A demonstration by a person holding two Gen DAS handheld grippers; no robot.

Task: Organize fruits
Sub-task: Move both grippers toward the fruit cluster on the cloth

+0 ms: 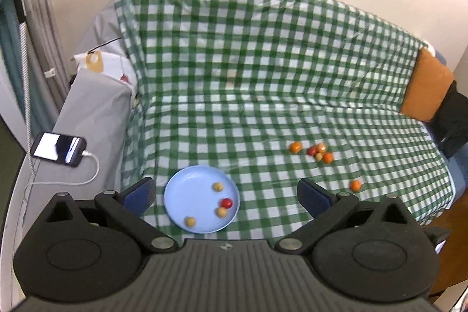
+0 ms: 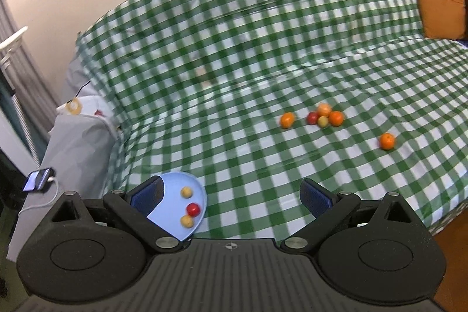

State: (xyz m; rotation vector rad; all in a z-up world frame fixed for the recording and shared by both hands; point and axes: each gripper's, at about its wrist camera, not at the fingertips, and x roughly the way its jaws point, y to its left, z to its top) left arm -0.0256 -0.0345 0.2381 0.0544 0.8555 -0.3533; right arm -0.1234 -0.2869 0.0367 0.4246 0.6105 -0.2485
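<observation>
Jaws spread wide and empty on both our left gripper (image 1: 225, 192) and right gripper (image 2: 231, 193), we see the blue plate (image 1: 187, 195) at lower centre holding four small fruits.

Glossy checked cloth (image 1: 263, 72); smooth matt plastic plate (image 1: 187, 195).

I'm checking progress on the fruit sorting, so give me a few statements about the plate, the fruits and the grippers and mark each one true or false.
1. The blue plate holds four fruits. True.
2. The red fruit on the plate is the only red one in view. False: another red fruit lies in the cluster on the checkered cloth.
3. The left gripper is open and holds nothing. True.
4. The right gripper grips an orange. False: it is open and holds nothing.
5. One orange fruit lies apart from the cluster. True.
</observation>
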